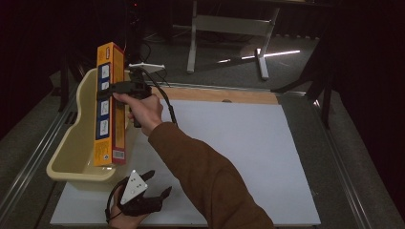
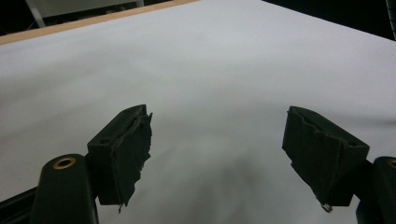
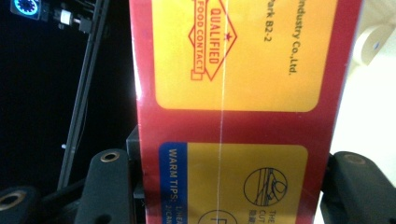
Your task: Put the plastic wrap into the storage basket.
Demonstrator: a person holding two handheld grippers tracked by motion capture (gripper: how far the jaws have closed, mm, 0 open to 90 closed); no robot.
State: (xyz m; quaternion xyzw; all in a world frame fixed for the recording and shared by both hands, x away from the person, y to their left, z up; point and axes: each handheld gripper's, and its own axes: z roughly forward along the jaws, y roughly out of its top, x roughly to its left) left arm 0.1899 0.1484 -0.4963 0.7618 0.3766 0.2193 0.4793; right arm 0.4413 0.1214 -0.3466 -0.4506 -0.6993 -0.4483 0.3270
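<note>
A long yellow and red box (image 1: 110, 105) hangs upright over a cream plastic tub (image 1: 71, 148) at the table's left. My right gripper (image 1: 107, 90) is shut on the box's middle, with the arm reaching across from the lower right. The right gripper view has the box's printed face (image 3: 243, 93) clamped between both jaws of that gripper (image 3: 229, 186), with the tub's pale wall (image 3: 373, 93) behind it. My left gripper (image 1: 159, 182) rests low near the front edge of the white board (image 1: 248, 143). It is open, and its jaws (image 2: 217, 140) stand wide apart over the bare white surface.
The white board covers most of the table, with a wooden strip (image 1: 224, 95) along its far edge. Metal rails (image 1: 28, 157) run along both sides. A white stand frame (image 1: 229, 24) is on the floor behind, amid dark surroundings.
</note>
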